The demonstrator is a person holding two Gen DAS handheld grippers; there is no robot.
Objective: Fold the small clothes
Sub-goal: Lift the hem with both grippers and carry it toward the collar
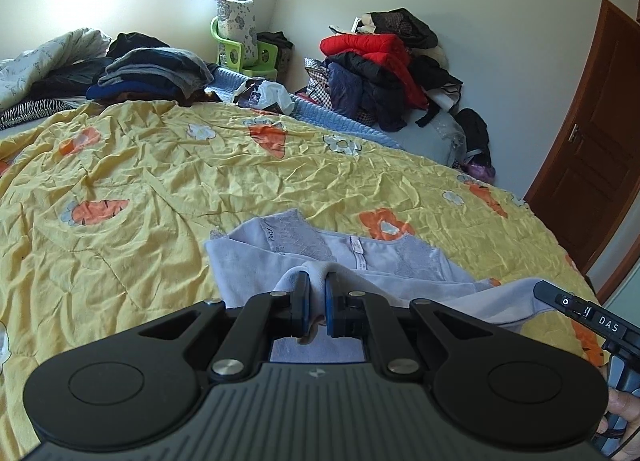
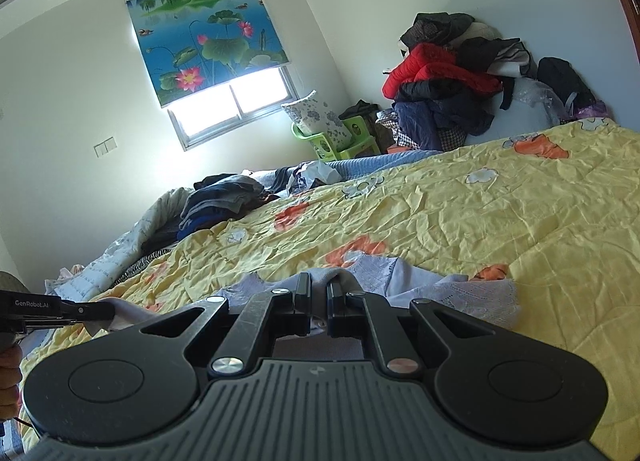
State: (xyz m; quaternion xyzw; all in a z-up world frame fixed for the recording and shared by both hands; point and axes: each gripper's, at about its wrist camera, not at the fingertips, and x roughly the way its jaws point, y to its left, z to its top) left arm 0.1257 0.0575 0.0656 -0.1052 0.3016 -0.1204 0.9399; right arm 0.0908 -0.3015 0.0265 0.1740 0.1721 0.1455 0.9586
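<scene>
Over the bed's near edge, left hand-held gripper [image 1: 318,293] clamped on a bunched hem of the lilac top [image 1: 360,257]; right hand-held gripper [image 2: 318,297] pinching the same top. Top lies on the yellow carrot-print quilt [image 1: 160,165]; folded dark clothes stack [image 1: 156,73] well apart behind.

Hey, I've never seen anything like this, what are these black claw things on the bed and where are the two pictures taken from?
They are two hand-held grippers, each with a camera looking along its fingers. One picture is from the left gripper, the other from the right gripper. Both are shut on a pale lilac garment lying on a yellow carrot-print quilt. Each view catches the other gripper at its edge. Behind are a stack of folded clothes and a pile of jackets.
</scene>
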